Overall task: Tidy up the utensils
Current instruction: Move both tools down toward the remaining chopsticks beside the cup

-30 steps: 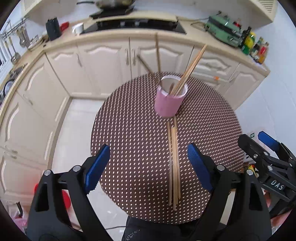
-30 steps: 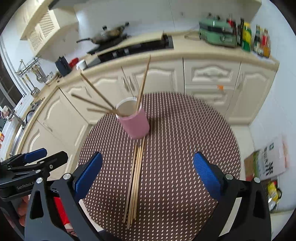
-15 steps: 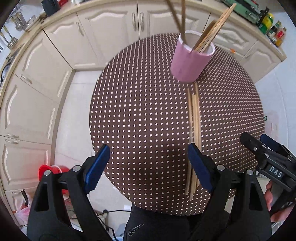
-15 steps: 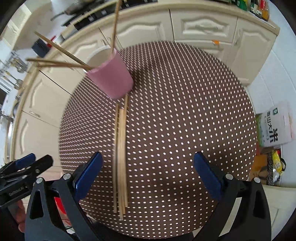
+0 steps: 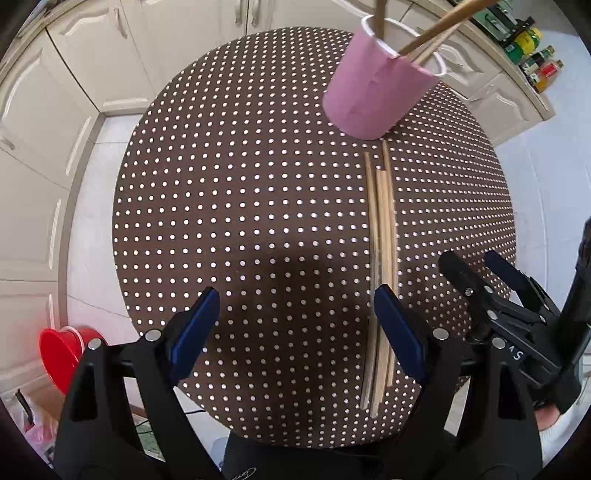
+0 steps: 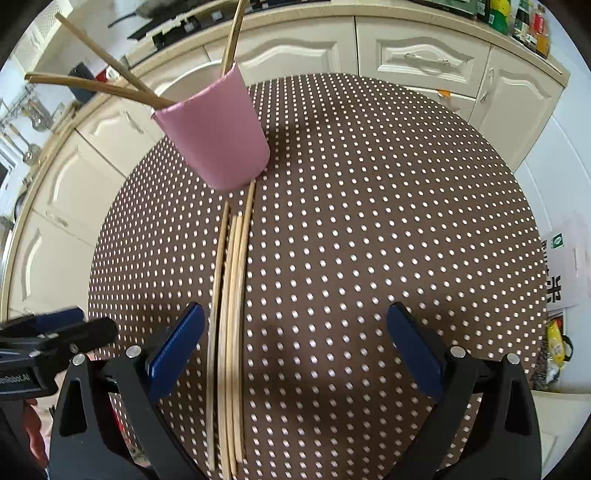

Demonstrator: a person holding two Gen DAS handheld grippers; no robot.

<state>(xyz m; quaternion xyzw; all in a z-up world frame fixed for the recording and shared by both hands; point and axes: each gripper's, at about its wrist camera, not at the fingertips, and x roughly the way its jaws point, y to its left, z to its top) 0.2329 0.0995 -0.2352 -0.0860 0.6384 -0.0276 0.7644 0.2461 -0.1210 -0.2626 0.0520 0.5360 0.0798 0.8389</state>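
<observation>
A pink cup [image 5: 376, 96] stands on the far side of a round brown dotted table [image 5: 240, 221] and holds several wooden chopsticks that lean out. Several loose chopsticks [image 5: 382, 258] lie side by side on the table, running from the cup toward me. My left gripper [image 5: 295, 328] is open and empty, its right pad beside the chopsticks' near ends. In the right wrist view the cup [image 6: 218, 136] is at upper left and the loose chopsticks [image 6: 231, 314] run down past the left pad. My right gripper [image 6: 295, 350] is open and empty above the table.
Cream kitchen cabinets [image 6: 417, 59] and a counter with bottles [image 6: 528, 22] lie behind the table. A red bowl [image 5: 62, 354] sits on the floor at the left. A printed bag [image 6: 565, 269] lies on the floor at the right.
Both grippers have moved forward and down toward the table. The cup and loose chopsticks now look larger and closer. Both grippers stay open.
</observation>
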